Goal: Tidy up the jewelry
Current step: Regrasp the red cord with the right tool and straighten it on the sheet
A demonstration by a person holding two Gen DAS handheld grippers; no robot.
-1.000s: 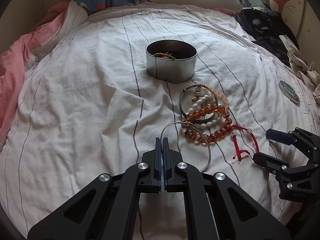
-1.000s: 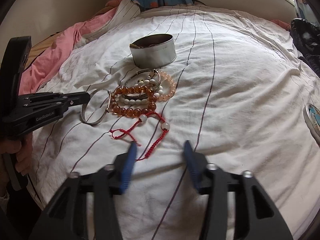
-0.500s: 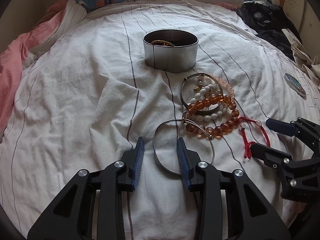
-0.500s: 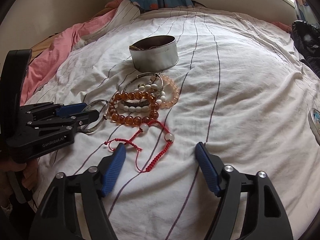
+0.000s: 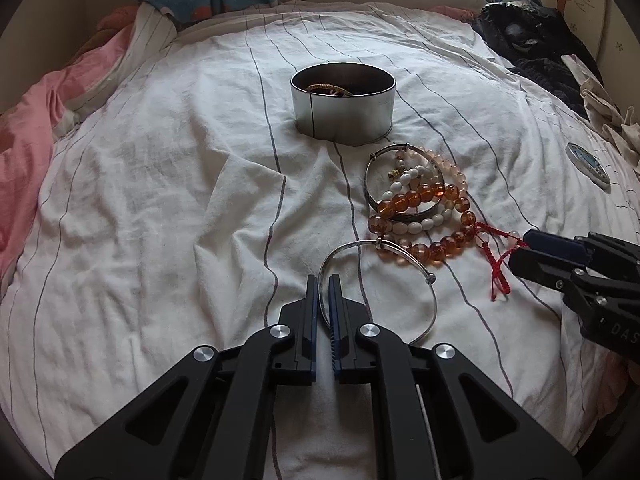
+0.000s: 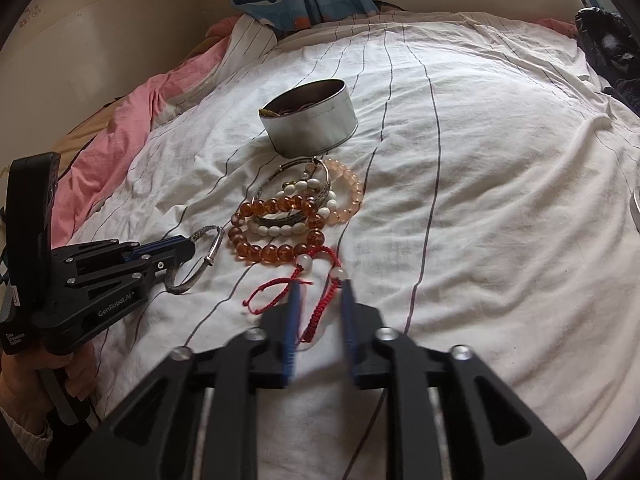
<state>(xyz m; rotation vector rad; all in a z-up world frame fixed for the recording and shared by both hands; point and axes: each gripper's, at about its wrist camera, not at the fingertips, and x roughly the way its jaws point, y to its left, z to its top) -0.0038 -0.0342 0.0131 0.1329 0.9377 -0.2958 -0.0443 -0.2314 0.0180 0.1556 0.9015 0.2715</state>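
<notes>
A round metal tin [image 5: 343, 102] holding a gold chain stands on the white sheet. In front of it lies a pile of bracelets: a silver bangle [image 5: 400, 184], amber beads [image 5: 424, 216], white and pink beads. My left gripper [image 5: 324, 280] is shut on the near-left rim of a thin silver bangle [image 5: 430, 280]; this also shows in the right wrist view [image 6: 212, 248]. My right gripper [image 6: 320, 286] is half closed around a red cord bracelet [image 6: 320, 312] with white beads; the jaws are still apart.
The tin also shows in the right wrist view [image 6: 308, 124]. A pink blanket [image 5: 28, 132] lies at the left, dark clothes [image 5: 532, 40] at the back right. A small round lid [image 5: 588, 164] lies at the right on the striped sheet [image 5: 160, 200].
My left gripper opened, then shut again on the thin bangle's rim. My right gripper moved forward over the red cord bracelet and narrowed its jaws.
</notes>
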